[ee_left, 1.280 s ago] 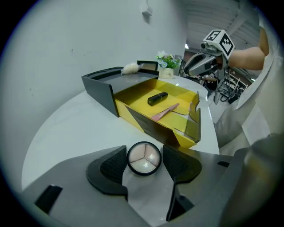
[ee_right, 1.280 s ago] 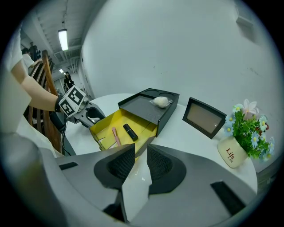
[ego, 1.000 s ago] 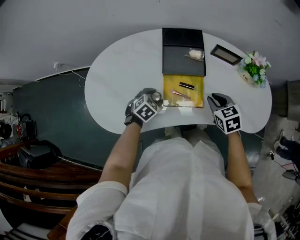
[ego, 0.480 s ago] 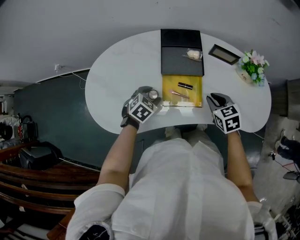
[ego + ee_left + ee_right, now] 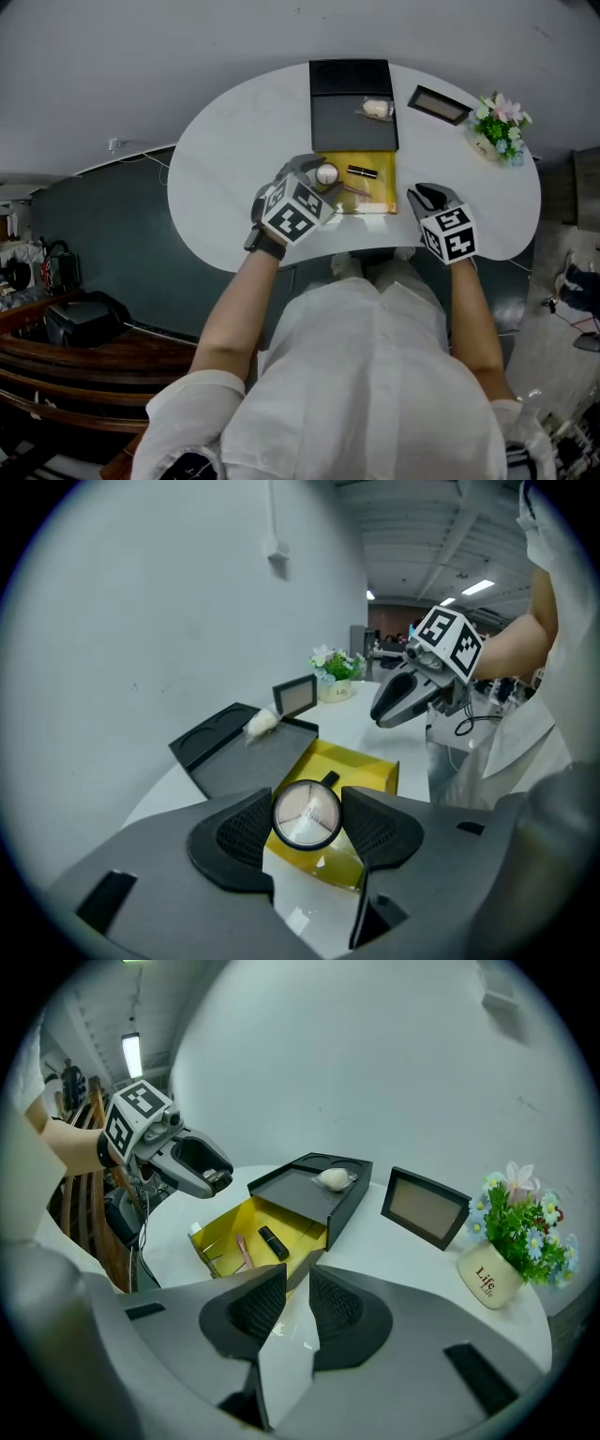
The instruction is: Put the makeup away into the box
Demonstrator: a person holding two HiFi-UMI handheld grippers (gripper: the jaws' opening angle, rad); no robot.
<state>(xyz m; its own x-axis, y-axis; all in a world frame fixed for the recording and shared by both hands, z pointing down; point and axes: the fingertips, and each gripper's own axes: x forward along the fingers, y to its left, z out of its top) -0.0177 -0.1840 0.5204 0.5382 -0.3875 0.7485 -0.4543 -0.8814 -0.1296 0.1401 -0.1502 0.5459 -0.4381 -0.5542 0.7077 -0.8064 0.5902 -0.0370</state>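
A black box [image 5: 353, 112] stands at the table's middle with its yellow drawer [image 5: 375, 187] pulled out toward me. In the drawer lie a black lipstick [image 5: 274, 1242] and a thin pink stick [image 5: 242, 1252]. A white puff [image 5: 376, 109] rests on top of the box. My left gripper [image 5: 322, 180] is shut on a small round compact [image 5: 307, 816], held at the drawer's near left corner, above the drawer [image 5: 361, 766]. My right gripper [image 5: 427, 199] hovers right of the drawer, shut, with nothing between its jaws [image 5: 298, 1283].
A dark picture frame [image 5: 440, 103] lies right of the box, and a white pot of flowers [image 5: 497, 131] stands at the far right. The white table [image 5: 225, 159] has a rounded edge close to my body. A grey wall rises behind it.
My left gripper has carried the round compact up and to the right, from the table left of the drawer to the drawer's near left corner. The right gripper has barely moved.
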